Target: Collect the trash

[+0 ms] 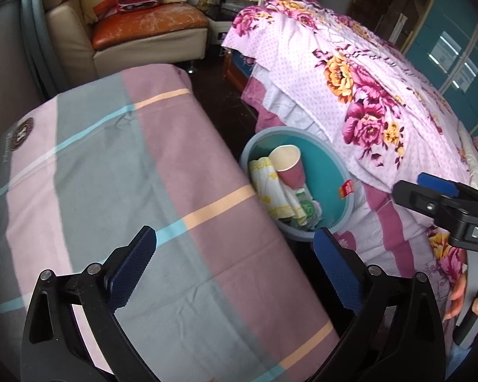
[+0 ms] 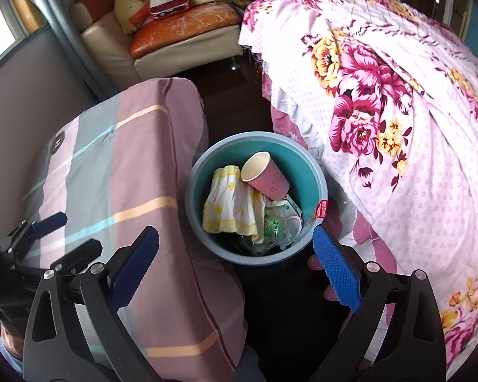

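- The checked cloth (image 2: 118, 172) in pink, grey and mauve bands covers a raised surface on the left, and its edge hangs just beside the bin, hiding part of the bin's left rim in the left wrist view.
- The left gripper (image 1: 235, 254) hangs over that cloth with its jaws spread wide and nothing between the blue pads.
- The blue bin (image 2: 256, 258) stands on the dark floor between the checked cloth and the bed.
- Inside it, a white cloth with yellow trim (image 2: 229, 205) lies on the left, and the pink paper cup (image 2: 266, 176) is tipped on its side across it, mouth up and to the left.
- A green-printed wrapper (image 2: 278, 222) and clear plastic scraps lie lower in the bin; a small red label (image 2: 322, 208) clings to the right rim.
- The right gripper (image 2: 235, 254) hovers above the bin's near edge, jaws wide apart and empty.
- The floral bedspread (image 2: 398, 121) drapes down on the right, crowding the bin's far side.
- Beyond, a cream armchair (image 2: 162, 44) holds cushions.
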A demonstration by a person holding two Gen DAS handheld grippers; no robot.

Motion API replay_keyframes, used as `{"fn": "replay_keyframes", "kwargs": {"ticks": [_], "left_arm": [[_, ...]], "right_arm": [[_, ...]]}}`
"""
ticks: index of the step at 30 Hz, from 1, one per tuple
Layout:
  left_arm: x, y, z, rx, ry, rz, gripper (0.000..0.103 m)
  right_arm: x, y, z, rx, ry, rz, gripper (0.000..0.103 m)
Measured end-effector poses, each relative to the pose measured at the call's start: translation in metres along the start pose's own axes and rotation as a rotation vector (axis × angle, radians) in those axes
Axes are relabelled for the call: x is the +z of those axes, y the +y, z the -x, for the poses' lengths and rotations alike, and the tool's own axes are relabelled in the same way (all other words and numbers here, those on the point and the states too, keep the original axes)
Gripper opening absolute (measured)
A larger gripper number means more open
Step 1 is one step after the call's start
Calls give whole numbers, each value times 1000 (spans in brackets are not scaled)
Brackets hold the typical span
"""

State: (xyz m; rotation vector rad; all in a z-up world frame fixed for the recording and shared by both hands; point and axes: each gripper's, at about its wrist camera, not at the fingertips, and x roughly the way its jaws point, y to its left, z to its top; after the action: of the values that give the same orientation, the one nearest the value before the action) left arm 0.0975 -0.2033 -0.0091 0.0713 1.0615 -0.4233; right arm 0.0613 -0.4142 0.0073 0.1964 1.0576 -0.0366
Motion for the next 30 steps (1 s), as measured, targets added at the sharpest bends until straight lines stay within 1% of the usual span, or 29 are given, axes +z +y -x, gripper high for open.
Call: {"fn": "replay_keyframes", "kwargs": {"ticks": [3, 9, 13, 16, 21, 30], "left_arm": [[-7, 2, 9, 30, -2, -8, 99], [-24, 11, 24, 33, -12, 14, 99], [-35, 17, 33, 35, -23, 30, 99], [-41, 19, 38, 38, -27, 37, 99], [-48, 21, 43, 48, -35, 45, 99], [-53, 24, 40, 70, -35, 59, 99]], "right_arm": [[-5, 5, 6, 3, -10, 4, 93], [-18, 15, 21, -12, -21, 19, 93], [-32, 24, 28, -41, -28, 43, 94], [-38, 26, 29, -36, -26, 47, 94], [-46, 32, 31, -44, -22, 63, 94], [-54, 34, 26, -20, -20, 72, 94]]}}
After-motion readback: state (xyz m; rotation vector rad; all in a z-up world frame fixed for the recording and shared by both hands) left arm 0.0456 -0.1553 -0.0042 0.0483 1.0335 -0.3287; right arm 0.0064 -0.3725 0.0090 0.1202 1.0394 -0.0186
